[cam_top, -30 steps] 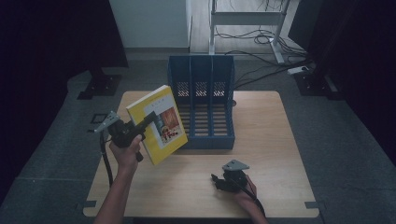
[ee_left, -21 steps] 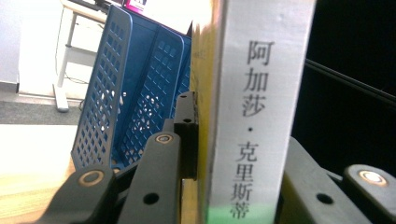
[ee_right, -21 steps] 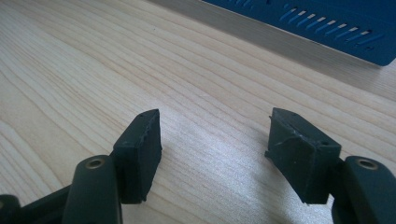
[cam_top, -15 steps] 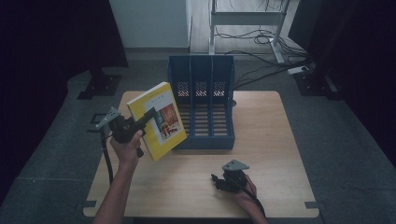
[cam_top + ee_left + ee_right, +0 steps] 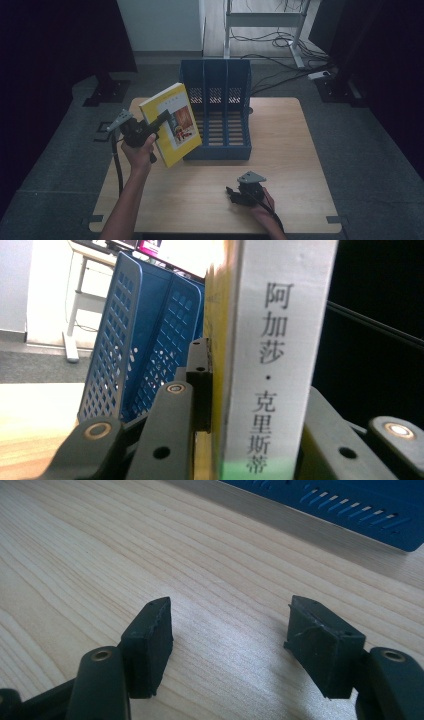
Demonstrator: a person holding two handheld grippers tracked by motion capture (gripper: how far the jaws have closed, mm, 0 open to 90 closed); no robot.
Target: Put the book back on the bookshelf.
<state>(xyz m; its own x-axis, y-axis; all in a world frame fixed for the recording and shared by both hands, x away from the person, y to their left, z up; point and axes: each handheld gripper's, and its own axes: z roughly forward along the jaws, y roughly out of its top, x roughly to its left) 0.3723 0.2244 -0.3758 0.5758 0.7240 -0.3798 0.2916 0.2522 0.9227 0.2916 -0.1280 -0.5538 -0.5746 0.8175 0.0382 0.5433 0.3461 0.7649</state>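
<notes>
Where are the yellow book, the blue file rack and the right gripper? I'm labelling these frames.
yellow book [image 5: 175, 131], high view, on its front cover.
blue file rack [image 5: 218, 151], high view, on its front wall.
right gripper [image 5: 227, 642], right gripper view, between its open fingertips.

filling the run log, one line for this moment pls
left claw: shut on yellow book | right claw: open, on table | blue file rack: empty

Dim room, dark at both sides of the worktop [image 5: 300, 150], which alone is lit. Book spine [image 5: 280, 360] looms close, softly blurred; background overexposed.
</notes>
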